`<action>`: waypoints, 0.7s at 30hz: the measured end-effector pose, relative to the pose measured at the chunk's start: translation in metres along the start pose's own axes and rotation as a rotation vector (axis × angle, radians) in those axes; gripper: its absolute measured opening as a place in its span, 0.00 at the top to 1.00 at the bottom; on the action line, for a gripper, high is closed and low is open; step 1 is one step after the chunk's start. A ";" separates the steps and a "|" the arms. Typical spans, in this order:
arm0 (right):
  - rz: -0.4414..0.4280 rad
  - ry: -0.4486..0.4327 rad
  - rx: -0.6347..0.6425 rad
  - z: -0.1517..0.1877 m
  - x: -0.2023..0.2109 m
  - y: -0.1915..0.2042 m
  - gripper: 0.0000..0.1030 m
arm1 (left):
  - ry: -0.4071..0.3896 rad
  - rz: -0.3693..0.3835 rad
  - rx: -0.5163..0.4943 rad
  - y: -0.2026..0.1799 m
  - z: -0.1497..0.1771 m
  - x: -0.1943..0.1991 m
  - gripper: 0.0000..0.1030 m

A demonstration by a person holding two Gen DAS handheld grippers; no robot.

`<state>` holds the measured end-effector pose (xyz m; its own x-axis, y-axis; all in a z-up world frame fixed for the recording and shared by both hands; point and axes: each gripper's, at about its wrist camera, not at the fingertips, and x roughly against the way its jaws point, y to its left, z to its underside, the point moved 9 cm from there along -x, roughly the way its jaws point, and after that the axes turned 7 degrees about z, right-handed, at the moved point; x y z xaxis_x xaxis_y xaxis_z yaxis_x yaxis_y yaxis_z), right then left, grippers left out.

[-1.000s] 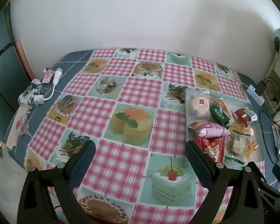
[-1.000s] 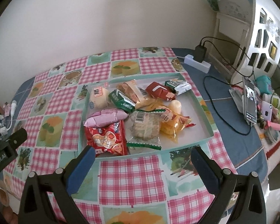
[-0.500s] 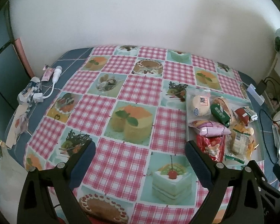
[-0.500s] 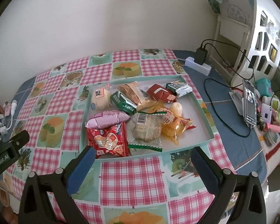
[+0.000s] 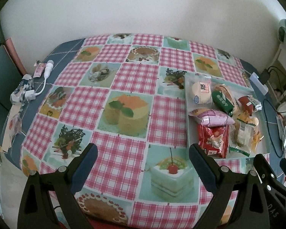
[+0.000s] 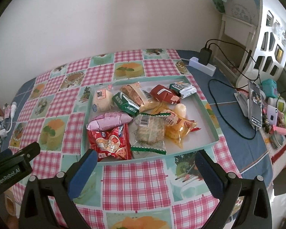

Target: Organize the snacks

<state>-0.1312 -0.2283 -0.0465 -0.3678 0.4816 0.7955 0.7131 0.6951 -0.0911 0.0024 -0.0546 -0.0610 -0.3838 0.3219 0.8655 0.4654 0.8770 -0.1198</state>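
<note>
Snacks in mixed wrappers lie heaped in a shallow rectangular tray with mint-green walls and a white floor [image 6: 209, 112], which rests on the tabletop under a pink-gingham cloth printed with cake pictures [image 6: 135, 187]; in the right wrist view the tray fills the centre, and in the left wrist view it sits at about three o'clock. At the tray's near left corner is a red crinkled packet with a cartoon figure [image 6: 109, 143], touching the near wall; a pink pillow-shaped packet [image 6: 109, 121] lies partly over its far edge; just to the right is a clear-wrapped brown biscuit bar with a barcode and green serrated ends [image 6: 150, 133], and beside that a yellow-orange clear packet [image 6: 181, 131]. Farther back, at about eleven o'clock in the tray, lies a round pale bun in clear film [image 6: 102, 100], with a dark green packet [image 6: 125, 105], a tan striped packet [image 6: 137, 95], a red-and-white wrapper [image 6: 165, 95] and a small silver-green packet [image 6: 183, 89] ranged rightward; which of these overlap is hard to say. The right claw [image 6: 145, 165] hangs released just short of the tray's near wall, both blue-padded fingers [image 6: 83, 169] spread wide and holding nothing; the left claw [image 5: 143, 158] is likewise spread and bare over the bare cloth at the tray's left. At one o'clock a white power strip with a black charger [image 6: 202, 64] sits on the blue cover.
</note>
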 end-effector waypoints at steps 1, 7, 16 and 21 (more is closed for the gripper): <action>0.000 0.004 0.002 0.000 -0.001 0.000 0.00 | 0.005 -0.001 0.002 0.001 0.000 -0.001 0.06; 0.017 0.046 0.014 0.004 -0.014 0.003 0.00 | 0.043 -0.018 0.023 0.007 0.005 -0.009 0.06; 0.021 0.081 0.013 0.007 -0.023 0.002 0.00 | 0.079 -0.032 0.049 0.016 0.009 -0.015 0.06; 0.020 0.081 0.014 0.007 -0.023 0.002 0.00 | 0.095 -0.033 0.064 0.020 0.011 -0.018 0.06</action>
<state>-0.1252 -0.2344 -0.0691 -0.3035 0.4509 0.8394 0.7113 0.6934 -0.1153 0.0094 -0.0389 -0.0844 -0.3193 0.2603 0.9112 0.4010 0.9083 -0.1190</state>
